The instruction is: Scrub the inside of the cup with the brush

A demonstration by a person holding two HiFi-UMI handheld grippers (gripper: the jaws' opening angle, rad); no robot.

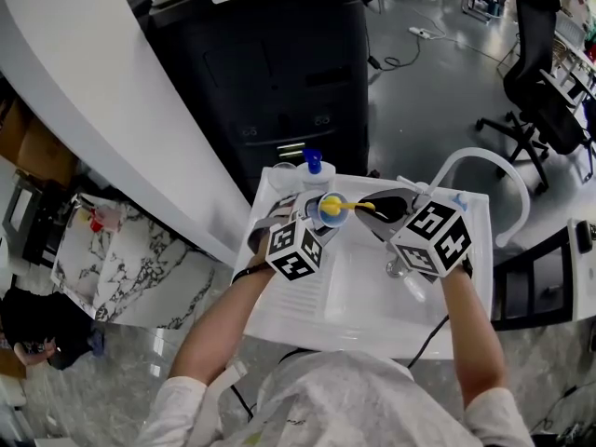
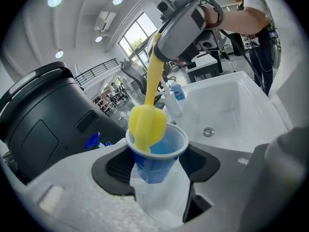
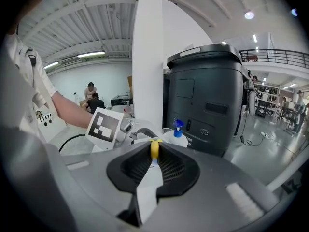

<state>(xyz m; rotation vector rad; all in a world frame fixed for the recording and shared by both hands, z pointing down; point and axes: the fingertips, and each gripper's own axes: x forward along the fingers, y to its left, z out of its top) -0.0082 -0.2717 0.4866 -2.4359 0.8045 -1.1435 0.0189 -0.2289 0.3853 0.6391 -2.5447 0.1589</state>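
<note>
A blue cup (image 2: 155,159) with a pale rim sits between the black pads of my left gripper (image 2: 154,170), which is shut on its sides. In the head view the cup (image 1: 331,203) is held over the white sink (image 1: 372,296). The brush's yellow sponge head (image 2: 146,125) rests in the cup's mouth against the near-left rim. Its yellow handle (image 2: 153,79) runs up to my right gripper (image 1: 386,210), which is shut on the handle (image 3: 154,149); only the handle's yellow end shows in the right gripper view.
A large black bin (image 1: 270,63) stands behind the sink. A blue-capped spray bottle (image 1: 314,168) sits at the sink's back edge, a white curved faucet (image 1: 484,170) at its right. The drain (image 2: 208,132) lies in the basin. An office chair (image 1: 540,91) is far right.
</note>
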